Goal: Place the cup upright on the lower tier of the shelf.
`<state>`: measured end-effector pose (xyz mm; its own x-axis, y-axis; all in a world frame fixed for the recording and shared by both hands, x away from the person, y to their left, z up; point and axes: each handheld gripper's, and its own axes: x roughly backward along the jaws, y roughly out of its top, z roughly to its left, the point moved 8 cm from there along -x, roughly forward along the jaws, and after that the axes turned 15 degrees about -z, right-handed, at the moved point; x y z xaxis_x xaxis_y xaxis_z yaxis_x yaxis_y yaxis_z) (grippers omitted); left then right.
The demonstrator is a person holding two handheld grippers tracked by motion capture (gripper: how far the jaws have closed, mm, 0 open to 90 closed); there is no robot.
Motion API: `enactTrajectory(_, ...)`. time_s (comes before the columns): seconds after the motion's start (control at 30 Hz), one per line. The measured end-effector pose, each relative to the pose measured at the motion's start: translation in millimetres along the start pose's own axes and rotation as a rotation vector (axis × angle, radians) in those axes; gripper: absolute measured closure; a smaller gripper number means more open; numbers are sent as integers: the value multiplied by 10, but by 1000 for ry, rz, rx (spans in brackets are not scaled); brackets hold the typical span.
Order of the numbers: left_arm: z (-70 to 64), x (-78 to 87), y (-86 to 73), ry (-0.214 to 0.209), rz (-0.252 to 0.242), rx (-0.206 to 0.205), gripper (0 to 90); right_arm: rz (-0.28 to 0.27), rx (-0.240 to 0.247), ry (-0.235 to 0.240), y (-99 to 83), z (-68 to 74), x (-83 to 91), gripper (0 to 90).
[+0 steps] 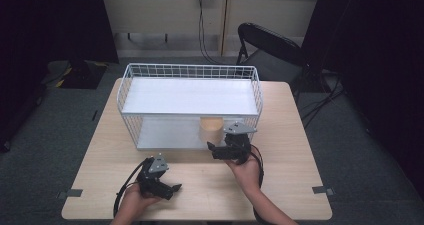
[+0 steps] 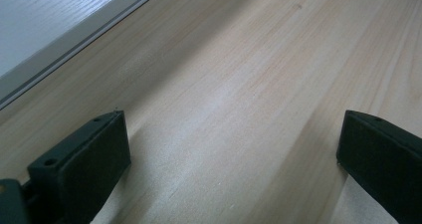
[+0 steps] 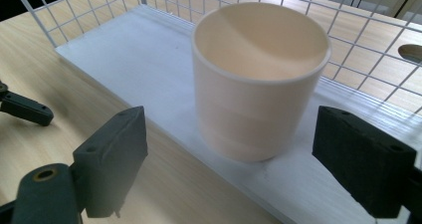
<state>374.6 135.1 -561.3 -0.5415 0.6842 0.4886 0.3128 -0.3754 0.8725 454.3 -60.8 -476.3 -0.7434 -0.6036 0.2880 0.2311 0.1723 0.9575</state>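
Wooden table point(image 1: 280, 185) carrying a two-tier wire rack point(image 1: 190, 92) along its far edge. An empty beige cup point(image 3: 259, 79) stands upright at the front right edge of the rack's lower shelf point(image 3: 129, 59). Right gripper point(image 3: 229, 159), jaws wide apart, faces the cup without touching it; an off-centre closure could tip it against the wire. Left gripper point(image 2: 234, 159), jaws apart and empty, rests near the table's front edge.

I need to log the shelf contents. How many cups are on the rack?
1. The cup stands upright on the lower shelf of the rack, near its front edge, right of centre, in front of the open right gripper. None seem hidden.
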Motion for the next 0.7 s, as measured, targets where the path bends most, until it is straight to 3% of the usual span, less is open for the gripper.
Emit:
enactTrajectory(0.4,0,0,0,0,0,0,0,19,-31,39,-67,-10,60,136)
enactTrajectory(0.7,0,1,0,1,0,0,0,35,-25,74,-119,-47,157,141)
